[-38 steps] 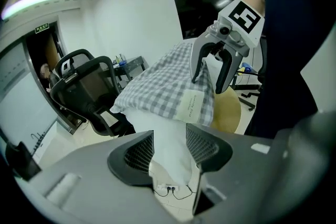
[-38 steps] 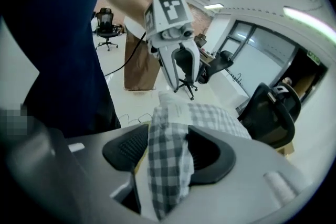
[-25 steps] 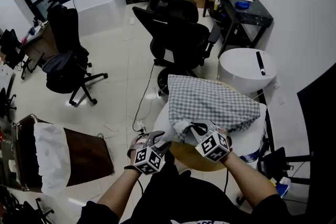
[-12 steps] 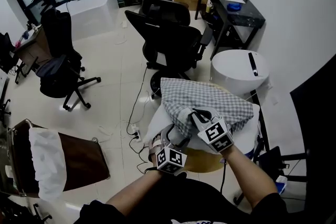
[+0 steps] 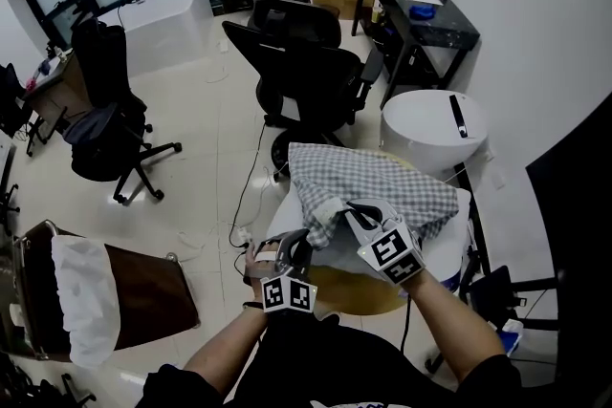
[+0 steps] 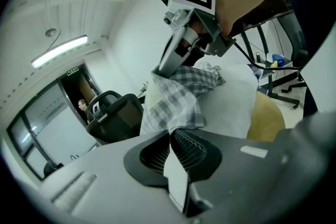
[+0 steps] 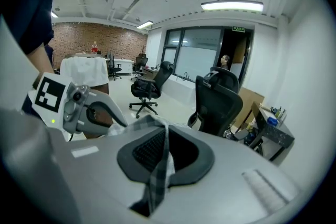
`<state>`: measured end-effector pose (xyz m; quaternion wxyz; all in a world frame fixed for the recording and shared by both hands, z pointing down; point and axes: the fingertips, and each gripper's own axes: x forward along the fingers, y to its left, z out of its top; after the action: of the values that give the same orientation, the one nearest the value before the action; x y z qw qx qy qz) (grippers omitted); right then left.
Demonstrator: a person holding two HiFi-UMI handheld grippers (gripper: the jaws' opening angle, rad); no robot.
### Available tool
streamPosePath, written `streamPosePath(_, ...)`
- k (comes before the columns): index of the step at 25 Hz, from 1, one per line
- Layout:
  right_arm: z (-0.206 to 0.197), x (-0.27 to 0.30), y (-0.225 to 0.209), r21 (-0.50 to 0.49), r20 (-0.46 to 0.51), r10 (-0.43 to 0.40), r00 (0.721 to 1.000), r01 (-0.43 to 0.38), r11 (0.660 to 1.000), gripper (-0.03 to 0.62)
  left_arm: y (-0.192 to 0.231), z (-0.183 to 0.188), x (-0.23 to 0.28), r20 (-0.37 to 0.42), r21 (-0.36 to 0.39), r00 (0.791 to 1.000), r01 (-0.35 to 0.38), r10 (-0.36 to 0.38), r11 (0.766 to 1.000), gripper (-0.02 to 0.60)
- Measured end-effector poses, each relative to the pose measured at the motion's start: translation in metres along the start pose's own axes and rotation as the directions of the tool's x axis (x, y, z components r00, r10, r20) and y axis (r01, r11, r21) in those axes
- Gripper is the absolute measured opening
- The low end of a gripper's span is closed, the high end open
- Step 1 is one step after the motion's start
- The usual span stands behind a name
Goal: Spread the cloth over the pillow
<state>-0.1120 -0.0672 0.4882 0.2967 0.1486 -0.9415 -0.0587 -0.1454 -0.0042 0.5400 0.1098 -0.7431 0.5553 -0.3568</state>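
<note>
On the pillow, which rests on the round bench, the cloth lies bunched, its long axis running left to right along the pillow. Both forearms reach forward, grippers tilted slightly down. The right gripper, above the pillow's near edge, has its fingers clamped on a cloth fold. The left gripper, at the pillow's near-left corner, has just closed its fingers on the cloth's corner.

Round wooden tabletop carries a white pillow covering most of it; bare rim at 6 o'clock.
</note>
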Motion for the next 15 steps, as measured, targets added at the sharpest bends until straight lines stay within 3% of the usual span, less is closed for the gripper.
streamPosePath(5,0.002,-0.006,0.027,-0.054,-0.007,0.05,0.999,-0.05,0.997,0.009,0.052,-0.028,-0.026,-0.037,-0.01,0.994,-0.102,0.102,0.995,0.0)
streamPosePath(10,0.002,-0.004,0.077,-0.172,-0.036,0.112,0.993,-0.117,0.978,0.009,0.08,-0.044,-0.05,-0.075,0.034,0.984,-0.158,0.16,0.987,0.0)
streamPosePath(15,0.001,0.004,0.115,-0.226,-0.067,0.165,0.984,-0.176,0.958,0.009,0.081,-0.065,-0.074,-0.126,0.093,0.983,-0.124,0.135,0.988,0.0)
